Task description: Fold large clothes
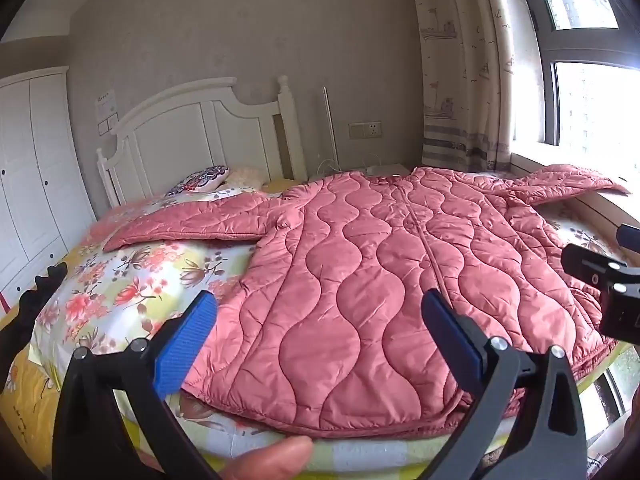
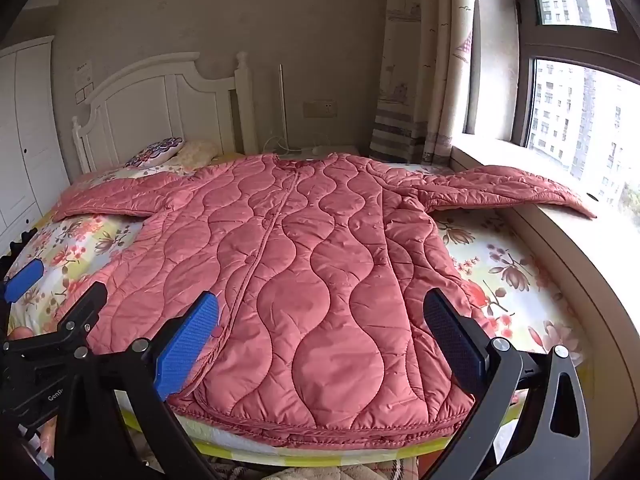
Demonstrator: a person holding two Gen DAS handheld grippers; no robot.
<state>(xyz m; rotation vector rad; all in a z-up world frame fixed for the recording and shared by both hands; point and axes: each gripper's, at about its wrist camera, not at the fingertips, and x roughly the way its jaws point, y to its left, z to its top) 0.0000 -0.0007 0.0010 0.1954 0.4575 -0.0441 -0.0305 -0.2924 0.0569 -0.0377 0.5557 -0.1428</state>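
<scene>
A large pink quilted jacket (image 1: 380, 272) lies flat, front up, on the bed with both sleeves spread out; it also shows in the right wrist view (image 2: 304, 264). Its left sleeve (image 1: 188, 222) lies on the floral sheet, its right sleeve (image 2: 508, 190) reaches onto the window sill. My left gripper (image 1: 320, 316) is open and empty, above the hem at the jacket's left part. My right gripper (image 2: 320, 316) is open and empty, above the hem at the jacket's right part. Each gripper shows at the edge of the other's view.
The bed has a floral sheet (image 1: 132, 280) and a white headboard (image 1: 192, 128) with pillows (image 1: 200, 180) at the far end. A white wardrobe (image 1: 28, 168) stands on the left. A window sill (image 2: 560, 240) and curtain (image 2: 416, 80) run along the right.
</scene>
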